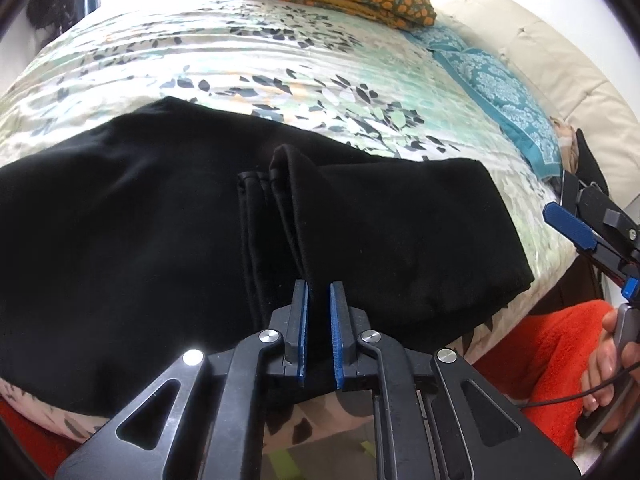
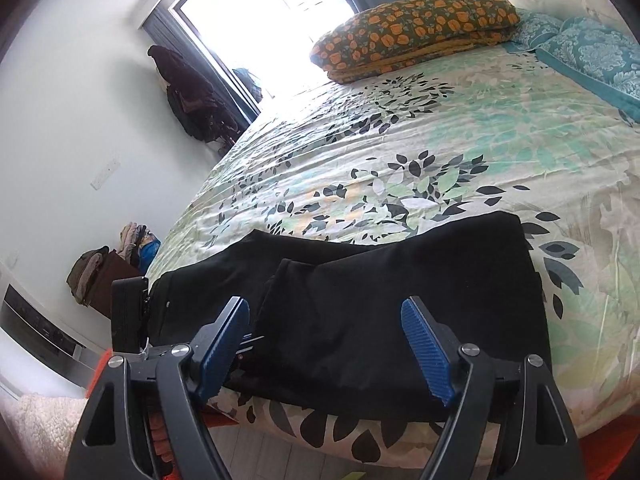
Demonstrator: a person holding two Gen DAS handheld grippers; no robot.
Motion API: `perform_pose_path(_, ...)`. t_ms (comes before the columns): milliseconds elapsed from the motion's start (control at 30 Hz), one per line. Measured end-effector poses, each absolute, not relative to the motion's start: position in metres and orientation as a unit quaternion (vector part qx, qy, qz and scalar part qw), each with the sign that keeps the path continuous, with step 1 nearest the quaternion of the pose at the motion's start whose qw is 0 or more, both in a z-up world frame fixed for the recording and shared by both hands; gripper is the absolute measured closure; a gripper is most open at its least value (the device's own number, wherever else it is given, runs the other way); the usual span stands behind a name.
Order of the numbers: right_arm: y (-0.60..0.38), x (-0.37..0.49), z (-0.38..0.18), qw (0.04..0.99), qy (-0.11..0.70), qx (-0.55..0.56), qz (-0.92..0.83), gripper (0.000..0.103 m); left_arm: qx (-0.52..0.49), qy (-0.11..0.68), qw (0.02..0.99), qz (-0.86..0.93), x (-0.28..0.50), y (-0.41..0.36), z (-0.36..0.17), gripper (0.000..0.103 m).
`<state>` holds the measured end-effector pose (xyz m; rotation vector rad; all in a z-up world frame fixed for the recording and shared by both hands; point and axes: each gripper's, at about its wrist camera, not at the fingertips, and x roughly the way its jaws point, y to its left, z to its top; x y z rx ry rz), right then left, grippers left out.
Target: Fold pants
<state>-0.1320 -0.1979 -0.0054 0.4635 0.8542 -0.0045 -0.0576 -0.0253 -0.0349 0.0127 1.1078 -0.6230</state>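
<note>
Black pants [image 1: 140, 216] lie partly folded on the bed near its front edge; they also show in the right wrist view [image 2: 380, 304]. My left gripper [image 1: 319, 292] is shut on a raised fold of the pants' leg ends, the cloth pinched between its blue pads. My right gripper [image 2: 326, 320] is open and empty, hovering just in front of the folded part by the bed edge. It shows at the right edge of the left wrist view [image 1: 568, 224].
The bed has a leaf-print cover [image 2: 400, 152]. An orange-flowered folded quilt [image 2: 416, 28] and teal pillows [image 2: 592, 52] lie at the far end. A cream headboard [image 1: 540, 48] stands on the right. Clothes piles [image 2: 108, 272] sit by the left wall.
</note>
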Motion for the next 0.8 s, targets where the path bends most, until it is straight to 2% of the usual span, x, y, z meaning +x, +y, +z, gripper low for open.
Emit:
perform_pose_path(167,-0.211,-0.134,-0.008,0.881,0.415,0.225,-0.028,0.024,0.001,0.531,0.807,-0.259,-0.050,-0.006,-0.043,0.094)
perform_pose_path(333,-0.209,-0.117,-0.066,0.823,0.532,0.190,-0.049,0.023,0.025,0.539,0.800,-0.262,-0.054,-0.014,-0.052,0.092)
perform_pose_path(367,-0.210,-0.116,-0.080,0.808,0.555,0.193,-0.050,0.023,0.026,0.542,0.798,-0.261,-0.053,-0.014,-0.051,0.089)
perform_pose_path(467,-0.209,-0.116,-0.090,0.807,0.559,0.184,-0.051,0.023,-0.012,0.539,0.812,-0.221,-0.046,0.004,-0.036,0.068)
perform_pose_path(633,-0.206,-0.119,-0.090,0.809,0.560,0.173,-0.049,0.019,-0.051,0.454,0.860,-0.228,-0.044,0.011,0.008,0.067)
perform_pose_path(667,-0.205,-0.119,-0.089,0.808,0.562,0.169,-0.049,0.019,-0.058,0.446,0.857,-0.251,-0.044,0.005,0.012,0.065)
perform_pose_path(800,-0.206,-0.118,-0.085,0.805,0.564,0.176,-0.046,0.018,0.011,0.471,0.827,-0.308,-0.046,-0.039,-0.013,0.062)
